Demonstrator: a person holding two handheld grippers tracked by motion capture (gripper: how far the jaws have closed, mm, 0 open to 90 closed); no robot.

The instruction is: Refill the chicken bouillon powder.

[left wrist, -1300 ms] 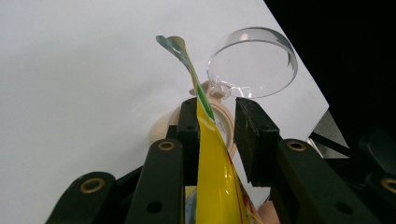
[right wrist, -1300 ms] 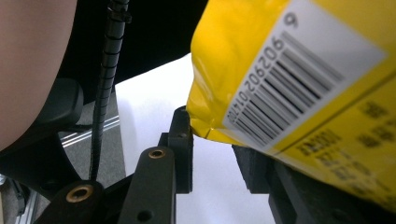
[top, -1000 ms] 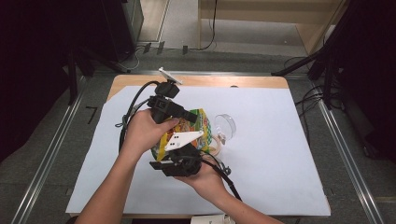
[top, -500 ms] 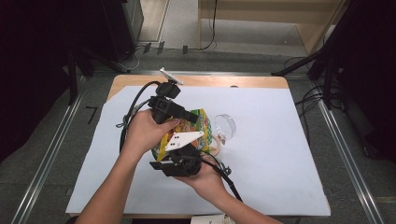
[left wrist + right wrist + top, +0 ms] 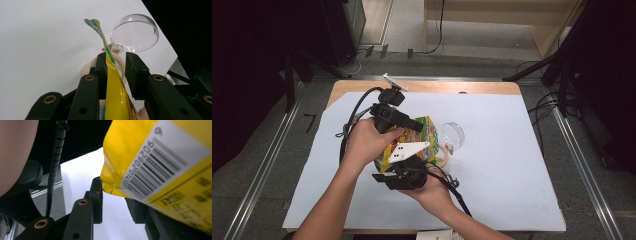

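- Over the middle of the worktop point(image 5: 512, 165), high view: yellow snack bag point(image 5: 424, 131) raised between two hands, above the white sheet point(image 5: 322, 165) that covers the wooden top.
- Left gripper point(image 5: 414, 125) at the bag's far upper edge, held in the left hand point(image 5: 369, 145), black cable looping off to the left.
- Right gripper point(image 5: 404, 172) under the bag's near edge, grey three-cornered plate on top, right hand point(image 5: 432, 192) beneath it.
- Just right of the bag: clear glass jar point(image 5: 453, 134) lying on its side on the sheet, pale wooden ring point(image 5: 443, 157) close by it.
- Along the jaws, left gripper view: left gripper point(image 5: 116, 67) with the bag point(image 5: 115, 95) seen edge-on, rising between the two black jaws.
- Bag pressed flat against the left-hand pad; clear gap to the right-hand pad; jaws spread, no pinch visible.
- Bag's top corner point(image 5: 93, 23) curling up past the jaw tips.
- Beyond the tips: glass jar point(image 5: 135, 32) with its round mouth toward the camera, wooden ring point(image 5: 87, 68) partly hidden behind the jaws.
- Along the jaws, right gripper view: right gripper point(image 5: 115, 202) with the bag's lower corner point(image 5: 112, 182), barcode panel point(image 5: 160, 167) facing the camera, hanging over the gap.
- Bag lying across the right-hand jaw and hiding its pad; left-hand pad just clear of the corner; jaws apart, pinch not confirmable.
- Black ribbed cable point(image 5: 56, 165) hanging at the left.
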